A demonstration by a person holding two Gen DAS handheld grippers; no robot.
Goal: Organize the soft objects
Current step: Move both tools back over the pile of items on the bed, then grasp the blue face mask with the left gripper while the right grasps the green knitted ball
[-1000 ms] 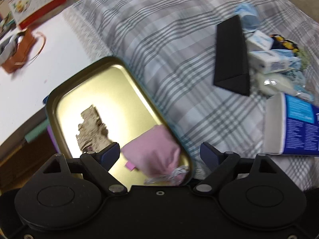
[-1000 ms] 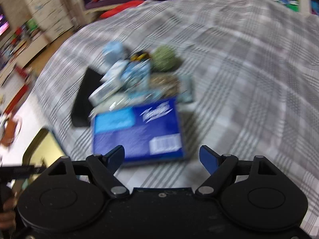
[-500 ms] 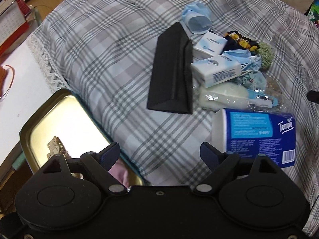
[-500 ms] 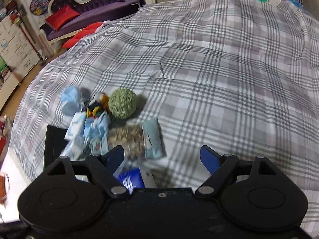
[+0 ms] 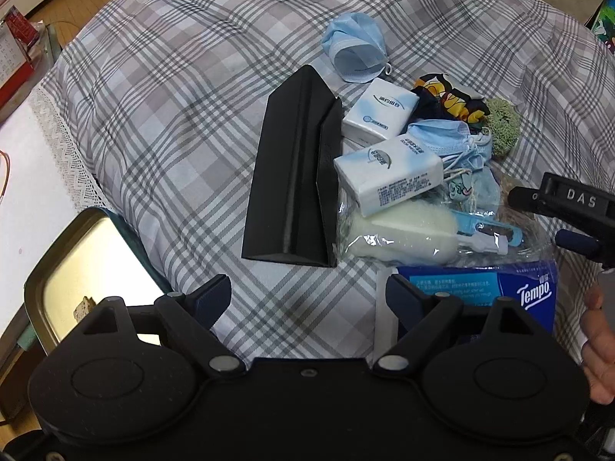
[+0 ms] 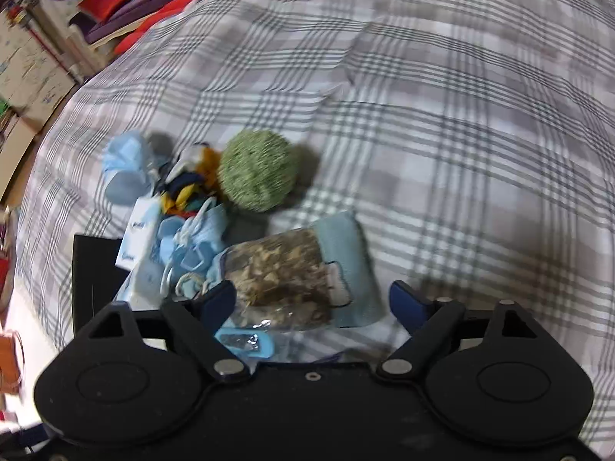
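- Left of the black case (image 5: 294,176): gold tray (image 5: 88,261) at the bed's edge, only a small tan scrap visible inside.
- Left gripper (image 5: 307,296) spread wide, holding nothing, just short of the case's near end.
- Right of the case, touching it: two tissue packs (image 5: 388,174), face masks (image 5: 355,48), bagged sponge (image 5: 399,234), Tempo box (image 5: 484,292).
- Farther right of the case: green ball (image 6: 257,171) and brown-filled bag (image 6: 284,282), still unsorted.
- Right gripper (image 6: 311,297) also gaping and empty, over that bag.
- Judged barely begun; nearly the whole pile left.
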